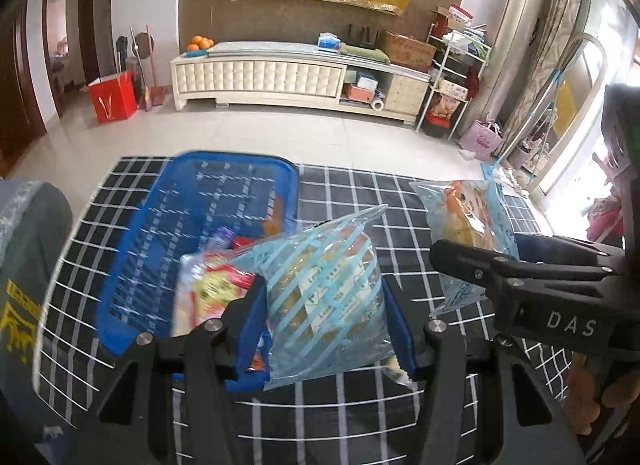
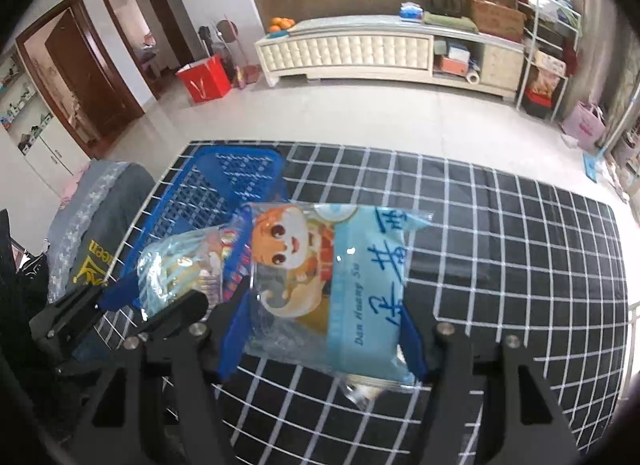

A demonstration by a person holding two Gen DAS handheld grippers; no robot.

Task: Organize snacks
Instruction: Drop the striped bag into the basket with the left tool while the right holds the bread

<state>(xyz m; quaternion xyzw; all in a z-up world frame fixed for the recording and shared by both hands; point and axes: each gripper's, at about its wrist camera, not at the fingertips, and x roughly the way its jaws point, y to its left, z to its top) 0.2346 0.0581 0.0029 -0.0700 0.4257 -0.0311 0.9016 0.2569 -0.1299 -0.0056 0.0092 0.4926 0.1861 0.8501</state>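
My left gripper [image 1: 326, 307] is shut on a clear snack bag with pale blue stripes [image 1: 328, 277], its blue pads pressing both sides. The bag hangs over the near right corner of the blue slatted basket [image 1: 152, 225]. Inside the basket lie a red and yellow packet [image 1: 212, 285] and a small purple item [image 1: 224, 235]. My right gripper [image 2: 324, 333] is shut on a light blue packet with an orange cartoon figure [image 2: 340, 273], held above the tablecloth right of the basket [image 2: 200, 193]. The right wrist view also shows the left gripper [image 2: 132, 305] with the striped bag [image 2: 176, 265].
A black cloth with a white grid [image 1: 360, 193] covers the table [image 2: 500, 245]. A grey chair back with yellow print [image 1: 28, 265] stands at the table's left side. Beyond the far edge are tiled floor and a white cabinet [image 1: 260, 77].
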